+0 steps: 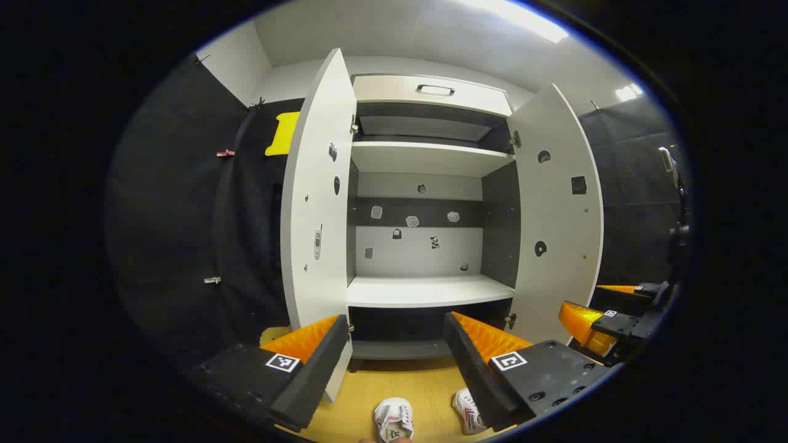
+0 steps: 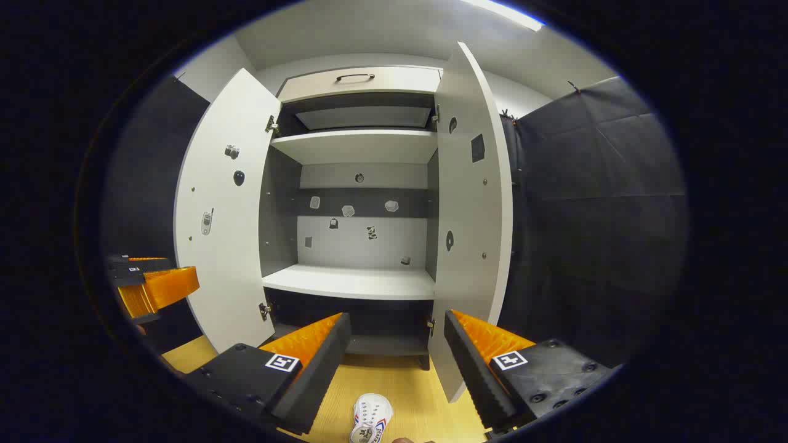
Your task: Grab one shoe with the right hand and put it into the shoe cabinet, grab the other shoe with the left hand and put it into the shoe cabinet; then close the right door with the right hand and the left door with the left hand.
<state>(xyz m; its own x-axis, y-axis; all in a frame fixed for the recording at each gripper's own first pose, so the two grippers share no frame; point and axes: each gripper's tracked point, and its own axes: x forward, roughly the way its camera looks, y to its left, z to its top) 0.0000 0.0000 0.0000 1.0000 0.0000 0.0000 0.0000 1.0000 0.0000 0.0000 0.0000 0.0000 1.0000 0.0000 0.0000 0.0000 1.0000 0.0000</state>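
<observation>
The white shoe cabinet (image 1: 425, 92) stands ahead with both doors wide open: left door (image 1: 317, 203), right door (image 1: 557, 209). Its middle shelf (image 1: 425, 290) is bare. Two white shoes lie on the wooden floor in front: one (image 1: 394, 419) between my fingers' line of sight, the other (image 1: 466, 411) partly hidden behind a finger. My left gripper (image 1: 397, 347) hangs open above them, holding nothing. In the right gripper view one shoe (image 2: 371, 418) lies below my right gripper (image 2: 397, 344), which is also open. The cabinet shelf (image 2: 351, 281) shows there between left door (image 2: 221, 234) and right door (image 2: 473, 209).
Black cloth walls flank the cabinet on both sides. A drawer with a dark handle (image 1: 435, 90) tops the cabinet, with an upper shelf (image 1: 428, 157) under it. The right gripper (image 1: 600, 311) shows at the right edge, the left gripper (image 2: 154, 284) at the left edge. Small stickers dot the doors and back panel.
</observation>
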